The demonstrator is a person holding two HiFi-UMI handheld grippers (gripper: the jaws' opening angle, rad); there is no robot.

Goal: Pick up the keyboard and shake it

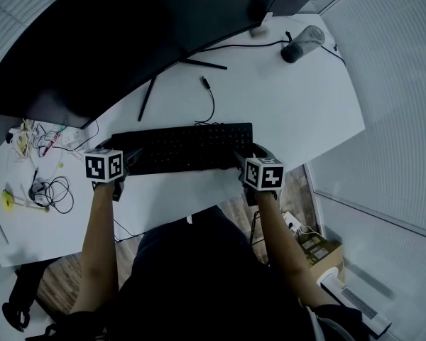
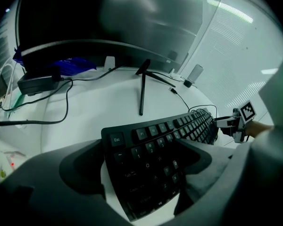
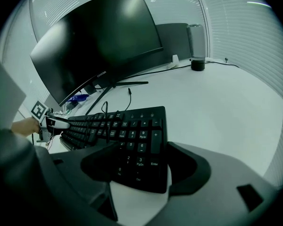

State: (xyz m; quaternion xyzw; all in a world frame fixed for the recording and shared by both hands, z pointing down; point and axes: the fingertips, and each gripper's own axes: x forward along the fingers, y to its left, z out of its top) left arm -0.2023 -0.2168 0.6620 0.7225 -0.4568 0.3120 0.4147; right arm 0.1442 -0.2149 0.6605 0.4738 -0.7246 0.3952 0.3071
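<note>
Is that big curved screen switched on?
It looks off: the monitor is plain black in the head view and the right gripper view, showing only reflections.

Curved dark monitor spanning the far side of the white desk, with thin stand legs splayed on the desktop. Upright cylindrical container with a dark base at the far right corner, a black cord leading to it. Loose black cable with a free plug near the stand. Tangled cables and a small yellow object at the left edge. Cardboard box on the floor, lower right.
</note>
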